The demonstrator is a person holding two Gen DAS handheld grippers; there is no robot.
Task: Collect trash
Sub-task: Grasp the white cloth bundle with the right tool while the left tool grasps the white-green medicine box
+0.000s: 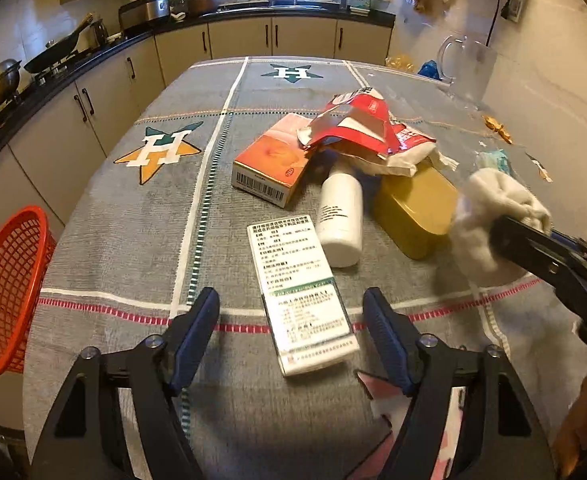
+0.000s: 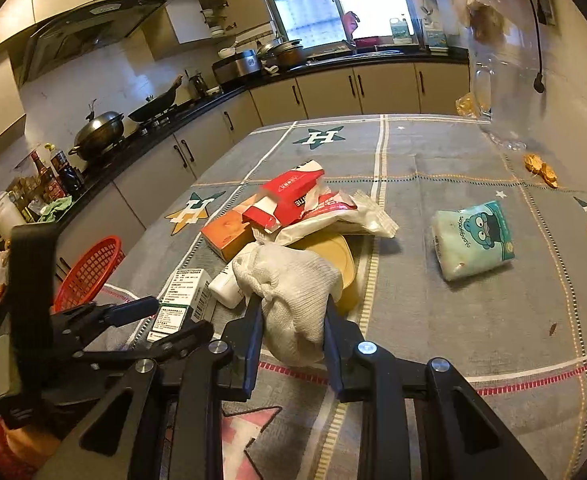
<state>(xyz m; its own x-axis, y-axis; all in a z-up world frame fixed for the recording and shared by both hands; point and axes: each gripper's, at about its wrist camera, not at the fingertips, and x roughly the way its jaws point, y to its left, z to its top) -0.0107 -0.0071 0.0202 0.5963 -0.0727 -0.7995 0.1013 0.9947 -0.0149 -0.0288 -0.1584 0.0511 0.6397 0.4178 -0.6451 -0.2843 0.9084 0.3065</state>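
Observation:
My right gripper (image 2: 292,308) is shut on a white cloth wad (image 2: 293,292), held just above the table; it also shows in the left wrist view (image 1: 493,220). My left gripper (image 1: 291,316) is open, its jaws on either side of a white-and-green medicine box (image 1: 299,292) that lies flat. Beyond lie a white bottle (image 1: 341,216), an orange box (image 1: 271,160), a tan container (image 1: 413,212) and torn red-and-white wrappers (image 1: 357,120). A red mesh basket (image 1: 7,288) hangs off the table's left edge.
A teal tissue pack (image 2: 473,240) lies on the right of the grey tablecloth (image 2: 433,320). Orange scraps (image 2: 541,170) and a clear pitcher (image 2: 501,100) stand near the right wall. Kitchen counters with pans run along the left and back.

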